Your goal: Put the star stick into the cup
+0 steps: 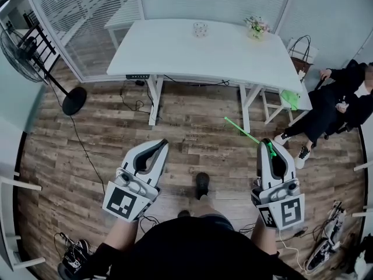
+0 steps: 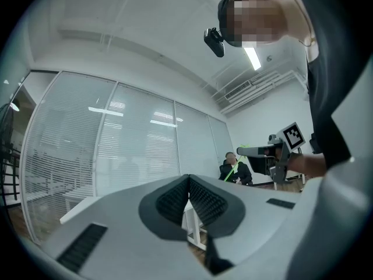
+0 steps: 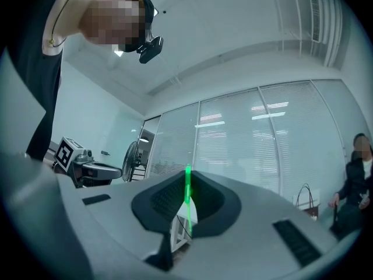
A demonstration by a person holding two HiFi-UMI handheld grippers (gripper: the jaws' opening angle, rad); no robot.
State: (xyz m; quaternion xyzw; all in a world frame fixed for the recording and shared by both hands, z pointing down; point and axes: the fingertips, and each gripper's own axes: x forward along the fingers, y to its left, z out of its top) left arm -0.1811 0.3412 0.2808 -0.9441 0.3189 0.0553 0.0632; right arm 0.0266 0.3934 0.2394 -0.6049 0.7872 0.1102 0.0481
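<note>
My right gripper is shut on a thin green stick, which slants up and to the left from its jaws over the wooden floor. In the right gripper view the stick stands pinched between the dark pads of that gripper. The left gripper hangs level beside it, jaws shut with nothing between them. A small clear cup stands near the far edge of the white table, well ahead of both grippers. No star shape shows on the stick.
A small pot of flowers stands on the table right of the cup. A person in dark clothes sits to the right, beside a bag. A standing fan is at the left. Cables trail across the floor.
</note>
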